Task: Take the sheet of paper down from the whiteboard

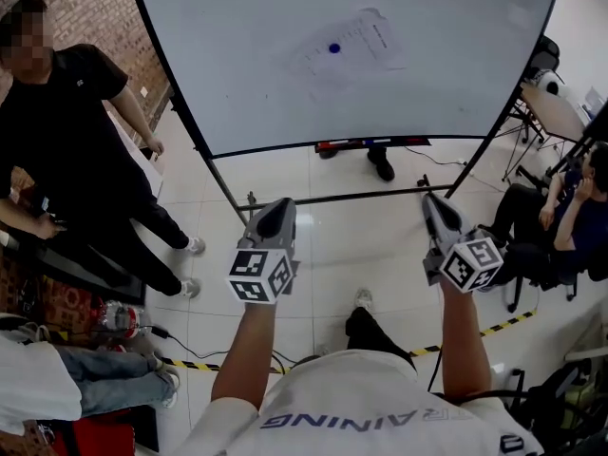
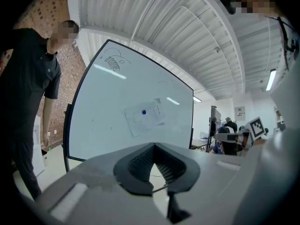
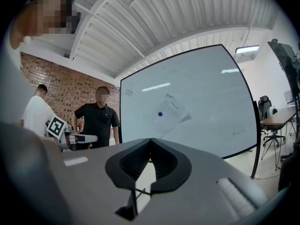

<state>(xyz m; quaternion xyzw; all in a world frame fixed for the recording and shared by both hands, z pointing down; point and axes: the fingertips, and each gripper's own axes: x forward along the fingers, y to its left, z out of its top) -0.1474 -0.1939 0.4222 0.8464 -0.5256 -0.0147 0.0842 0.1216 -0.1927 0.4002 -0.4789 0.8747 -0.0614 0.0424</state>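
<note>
The sheet of paper [image 1: 353,47] hangs mid-whiteboard [image 1: 237,65], pinned by 1 blue magnet [image 1: 333,48]. The left gripper [image 1: 283,205] and right gripper [image 1: 430,202] are closed, empty and well short of it. This looks like the approach. Next, the jaws must part to take the magnet or a paper edge.

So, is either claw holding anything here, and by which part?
Nothing. The left claw and right claw are both shut and empty; the sheet of paper hangs on the whiteboard under a blue magnet, untouched.
</note>
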